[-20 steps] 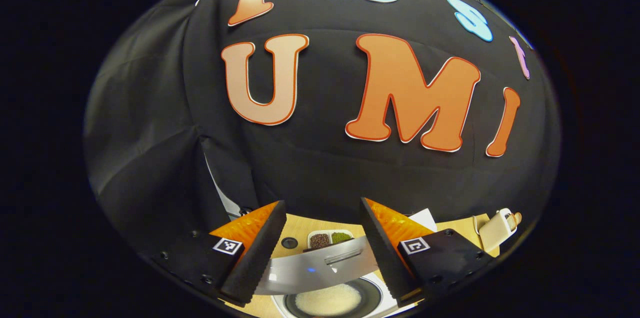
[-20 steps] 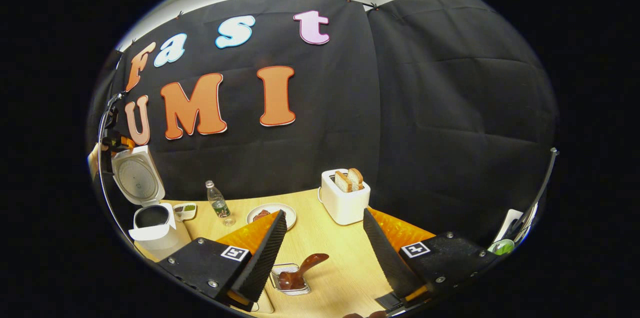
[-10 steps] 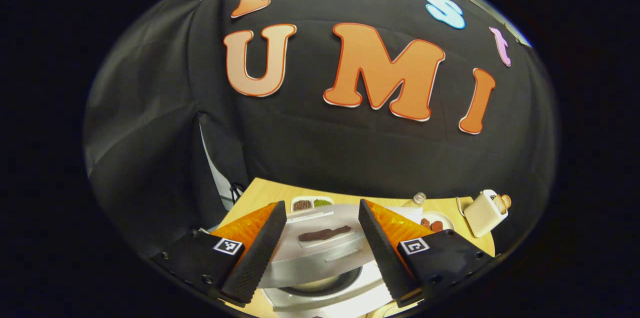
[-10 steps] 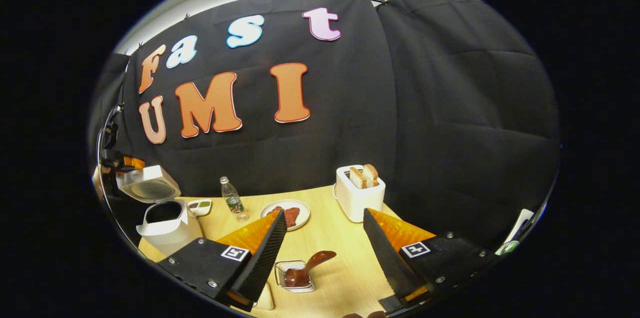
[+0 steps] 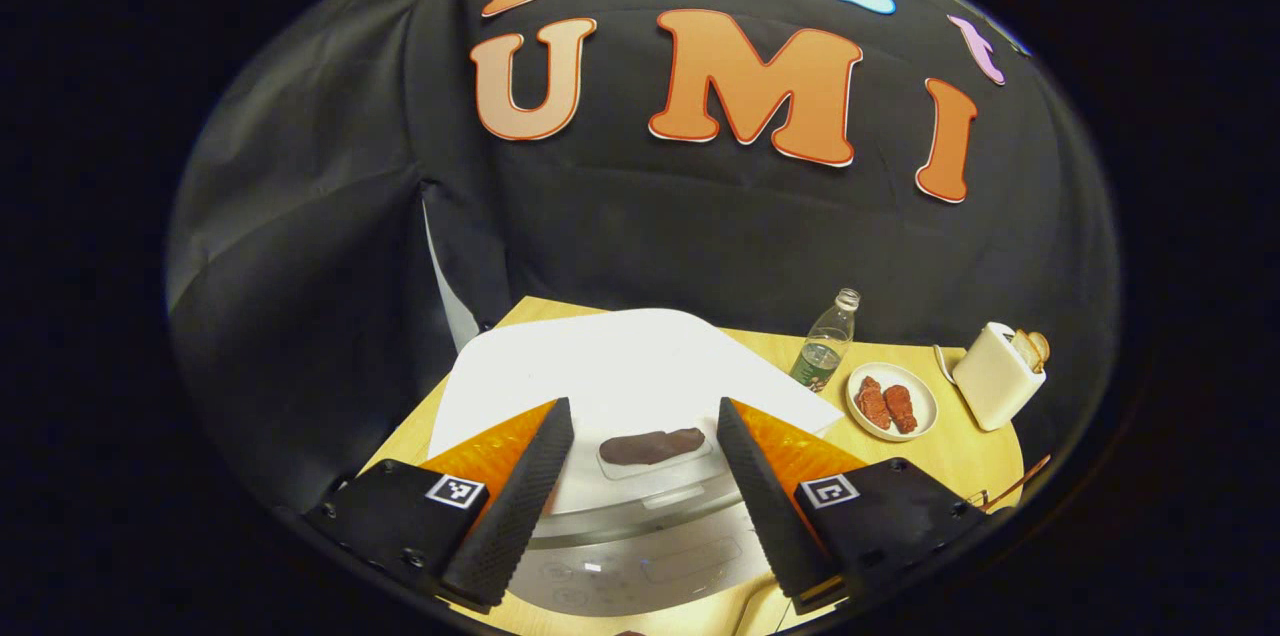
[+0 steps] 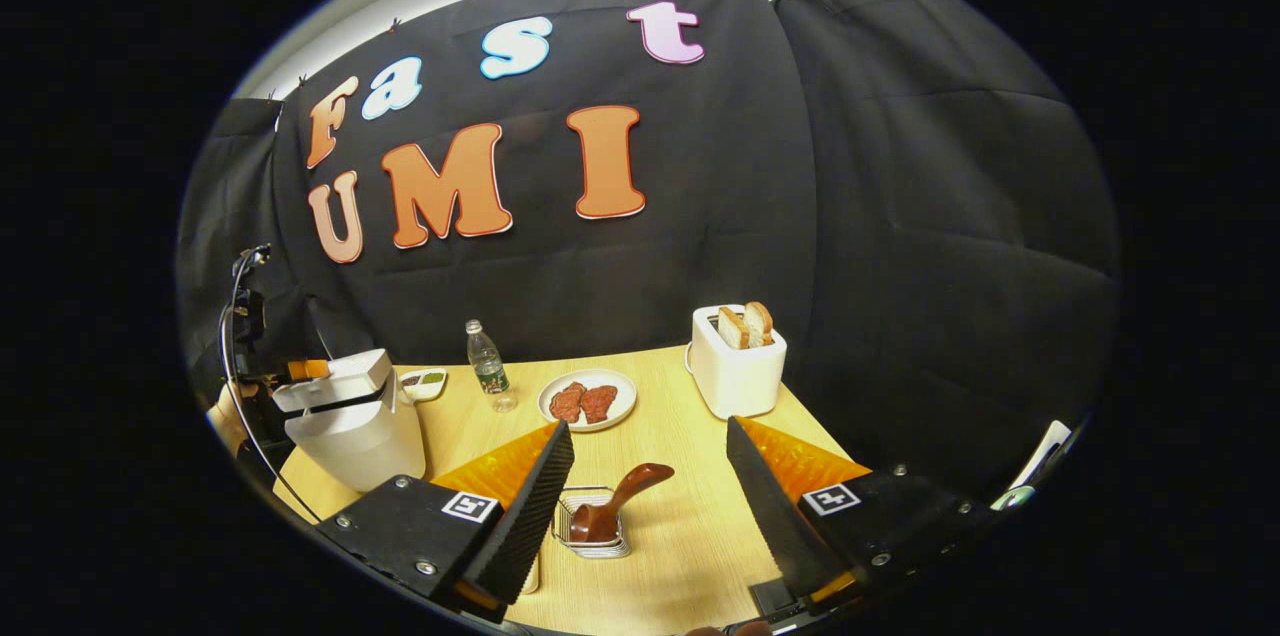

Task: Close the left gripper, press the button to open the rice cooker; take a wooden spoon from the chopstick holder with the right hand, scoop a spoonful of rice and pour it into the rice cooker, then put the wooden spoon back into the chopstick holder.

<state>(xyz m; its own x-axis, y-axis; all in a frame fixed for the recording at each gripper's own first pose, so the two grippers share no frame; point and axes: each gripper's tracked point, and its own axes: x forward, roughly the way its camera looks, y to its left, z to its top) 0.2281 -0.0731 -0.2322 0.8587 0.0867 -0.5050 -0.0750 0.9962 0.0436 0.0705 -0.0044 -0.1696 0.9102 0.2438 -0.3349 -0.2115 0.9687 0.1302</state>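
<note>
Though the left gripper (image 5: pixel 640 486) hangs wide open and empty, the white rice cooker (image 5: pixel 630 396) sits lid-down just beneath it on the wooden table (image 5: pixel 960 456). Right gripper view: the right gripper (image 6: pixel 650 506), also agape and empty, faces the stiff, light-looking wooden spoon (image 6: pixel 615 506) standing in the wire chopstick holder (image 6: pixel 592 544); its upper handle looks the best place to pinch, with the toaster (image 6: pixel 738 366) farther off.
</note>
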